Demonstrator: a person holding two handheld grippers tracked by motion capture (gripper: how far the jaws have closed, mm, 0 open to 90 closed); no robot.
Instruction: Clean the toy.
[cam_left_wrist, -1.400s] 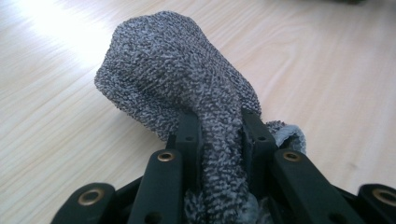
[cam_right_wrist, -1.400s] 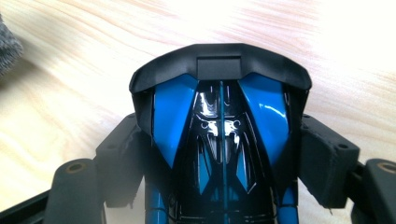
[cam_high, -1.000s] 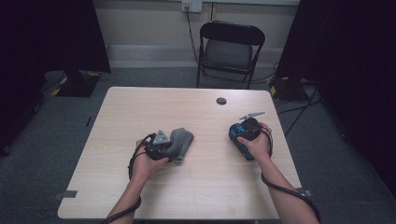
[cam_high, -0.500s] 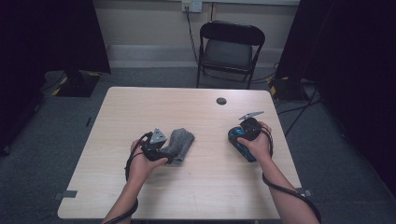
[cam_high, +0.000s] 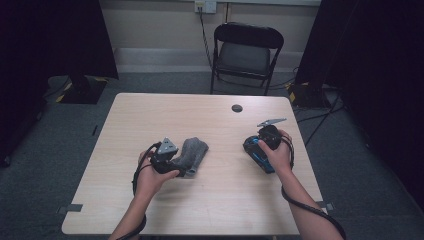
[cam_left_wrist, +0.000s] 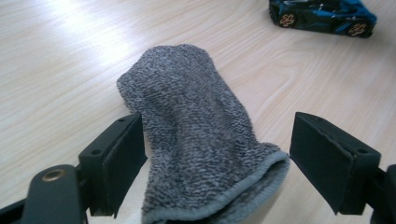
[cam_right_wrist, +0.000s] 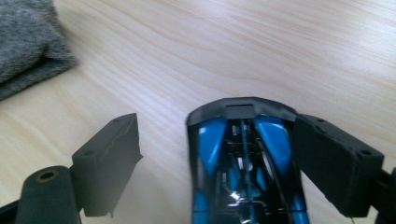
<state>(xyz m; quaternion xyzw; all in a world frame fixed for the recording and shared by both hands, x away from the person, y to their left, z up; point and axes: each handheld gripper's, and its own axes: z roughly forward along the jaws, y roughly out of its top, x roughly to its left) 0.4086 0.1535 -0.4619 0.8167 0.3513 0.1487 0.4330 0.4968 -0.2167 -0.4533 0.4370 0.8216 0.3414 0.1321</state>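
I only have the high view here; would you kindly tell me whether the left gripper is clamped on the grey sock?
Observer: No. In the left gripper view the left gripper stands open, its jaws having just been opening; the grey sock lies between them with a gap at one side.
Operator: Thank you. Is the right gripper squeezing the toy car?
Observer: No. The right gripper has also just been opening; the blue toy car sits against one jaw, with bare table between it and the other.
Operator: Which end of the sock faces the left gripper?
Observer: The hemmed open cuff does.
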